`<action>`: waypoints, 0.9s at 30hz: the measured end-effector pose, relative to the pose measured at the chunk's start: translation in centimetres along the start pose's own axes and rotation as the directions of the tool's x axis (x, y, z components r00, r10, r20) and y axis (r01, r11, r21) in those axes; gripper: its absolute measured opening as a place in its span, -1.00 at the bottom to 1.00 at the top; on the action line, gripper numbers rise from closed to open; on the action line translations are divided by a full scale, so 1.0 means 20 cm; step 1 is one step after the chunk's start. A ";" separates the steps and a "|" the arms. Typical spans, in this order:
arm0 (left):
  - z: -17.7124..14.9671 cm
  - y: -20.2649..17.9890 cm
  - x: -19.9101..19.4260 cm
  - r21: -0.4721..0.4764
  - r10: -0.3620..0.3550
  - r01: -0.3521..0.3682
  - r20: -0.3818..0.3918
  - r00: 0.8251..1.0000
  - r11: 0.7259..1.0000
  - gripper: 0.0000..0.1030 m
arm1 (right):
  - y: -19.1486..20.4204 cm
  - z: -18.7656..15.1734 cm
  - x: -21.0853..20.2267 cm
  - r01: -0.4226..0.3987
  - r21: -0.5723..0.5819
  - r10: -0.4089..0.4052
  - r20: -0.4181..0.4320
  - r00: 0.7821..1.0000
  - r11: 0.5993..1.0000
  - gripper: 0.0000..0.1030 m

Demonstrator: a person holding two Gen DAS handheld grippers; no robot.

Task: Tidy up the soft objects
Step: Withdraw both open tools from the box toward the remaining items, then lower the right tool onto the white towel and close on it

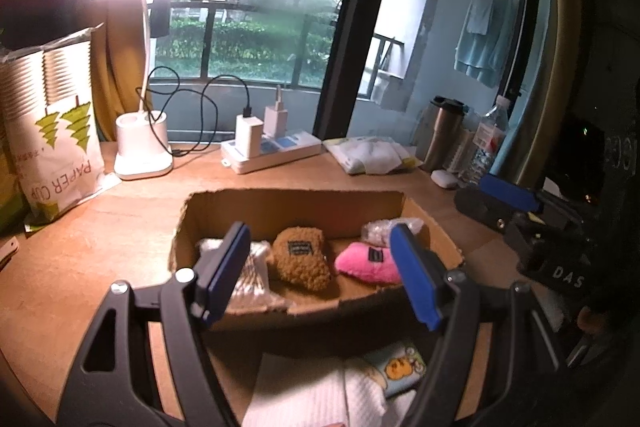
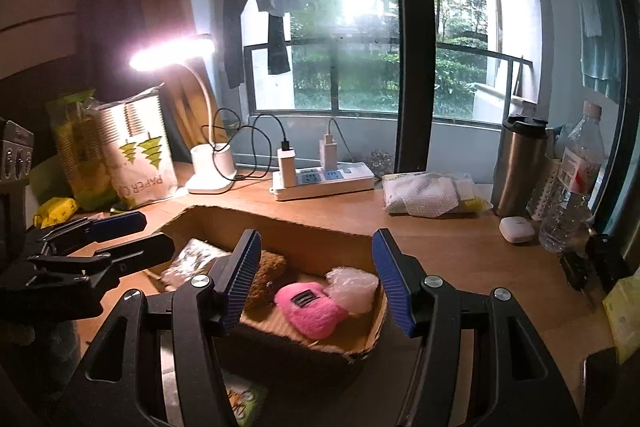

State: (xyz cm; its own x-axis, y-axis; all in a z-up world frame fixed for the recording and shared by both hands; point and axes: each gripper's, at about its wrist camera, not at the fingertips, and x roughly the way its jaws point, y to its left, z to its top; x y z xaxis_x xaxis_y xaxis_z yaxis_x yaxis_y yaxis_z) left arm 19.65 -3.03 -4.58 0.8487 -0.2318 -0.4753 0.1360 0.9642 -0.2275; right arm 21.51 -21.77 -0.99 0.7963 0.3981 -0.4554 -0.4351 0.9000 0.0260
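the left hand-held gripper [image 1: 320, 267] and right hand-held gripper [image 2: 316, 279] are both wide and hold nothing. the brown plush [image 1: 302, 259] and pink plush [image 1: 370, 263] lie side by side in the cardboard box [image 1: 296, 205] (on the tabletop [image 1: 100, 247]).

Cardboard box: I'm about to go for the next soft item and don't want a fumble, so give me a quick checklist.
1. Left gripper empty, jaws apart: ok.
2. Right gripper empty, jaws apart: ok.
3. Cardboard box open on top: ok.
4. Brown plush and pink plush inside the box: ok.
5. White cloth outside the box, near side: not ok.
6. Room left in the box: cannot tell.
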 end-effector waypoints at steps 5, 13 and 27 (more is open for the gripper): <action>-0.04 0.01 -0.06 0.006 0.006 -0.006 0.001 1.000 1.000 0.43 | 0.04 -0.02 -0.07 -0.015 -0.004 0.015 -0.002 1.000 1.000 0.18; -0.14 0.06 -0.15 -0.002 0.027 -0.027 -0.019 0.999 1.000 0.43 | 0.11 -0.10 -0.13 -0.038 -0.001 0.038 -0.029 0.999 0.999 0.18; -0.30 0.06 -0.27 0.034 0.028 -0.025 -0.065 0.997 0.999 0.43 | 0.24 -0.27 -0.17 -0.070 -0.011 0.069 -0.107 0.992 0.997 0.19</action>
State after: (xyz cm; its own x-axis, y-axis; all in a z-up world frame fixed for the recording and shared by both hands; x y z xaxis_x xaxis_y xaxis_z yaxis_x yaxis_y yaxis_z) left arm 12.19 -1.43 -7.45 0.8170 -0.2130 -0.5359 0.1319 0.9737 -0.1859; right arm 14.37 -19.73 -4.17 0.7152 0.4378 -0.5449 -0.4946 0.8678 0.0481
